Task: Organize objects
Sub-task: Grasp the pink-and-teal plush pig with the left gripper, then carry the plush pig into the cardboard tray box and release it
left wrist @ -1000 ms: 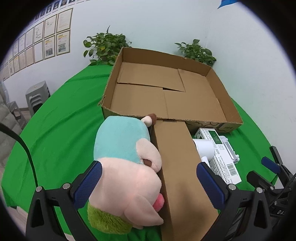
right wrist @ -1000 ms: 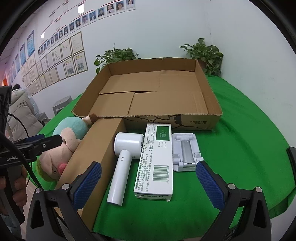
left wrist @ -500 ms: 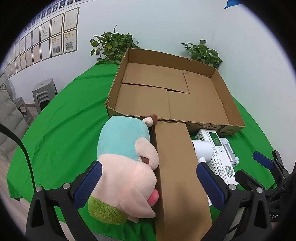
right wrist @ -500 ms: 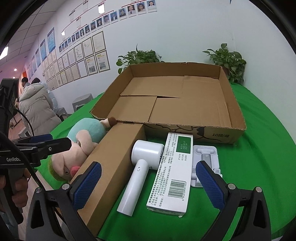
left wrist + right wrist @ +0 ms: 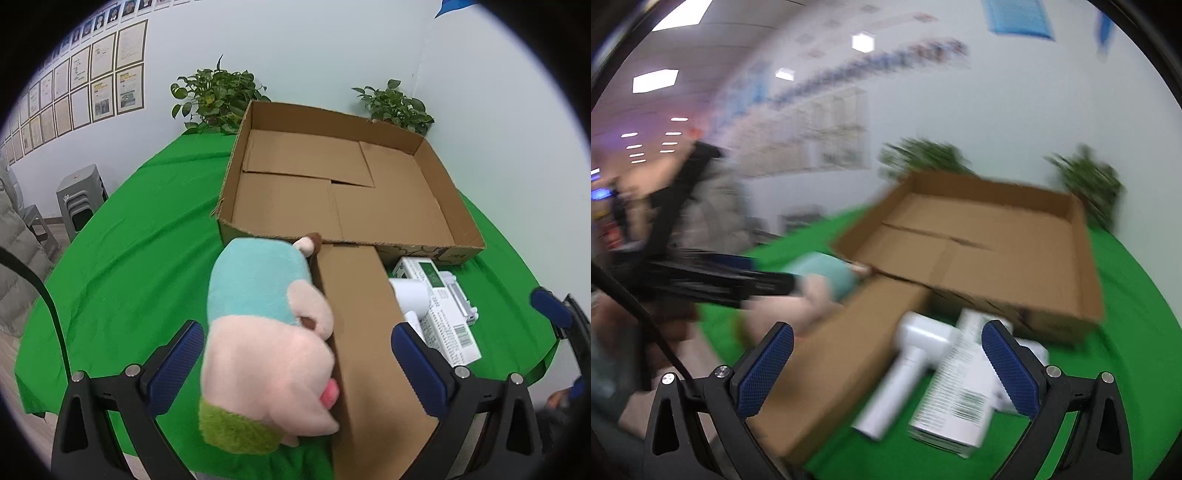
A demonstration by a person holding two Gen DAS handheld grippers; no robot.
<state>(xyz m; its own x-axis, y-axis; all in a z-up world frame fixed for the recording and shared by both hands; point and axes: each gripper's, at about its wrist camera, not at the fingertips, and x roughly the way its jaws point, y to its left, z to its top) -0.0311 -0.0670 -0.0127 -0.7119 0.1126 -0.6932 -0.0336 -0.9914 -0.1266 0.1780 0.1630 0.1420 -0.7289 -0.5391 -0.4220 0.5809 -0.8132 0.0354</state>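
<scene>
Left wrist view: left gripper (image 5: 297,363) is spread wide around the plush toy (image 5: 266,332), not yet clenched; toy lies at the table's (image 5: 122,258) near edge, against the long carton (image 5: 365,339). Right gripper (image 5: 886,369) is released, empty; closure on the toy and transfer into the open box (image 5: 343,184) are judged next.

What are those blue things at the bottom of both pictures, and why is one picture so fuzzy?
Those are pinchers, like big tongs. A person holds one in each hand, and a small camera on each looks forward. One picture comes from the left gripper, the other from the right gripper. The right picture is blurry, likely from fast movement. Both pinchers are open, holding nothing. On the green tablecloth lie a plush toy, a long brown box, a white hair dryer, a white carton, and a big open cardboard tray with nothing inside.
</scene>
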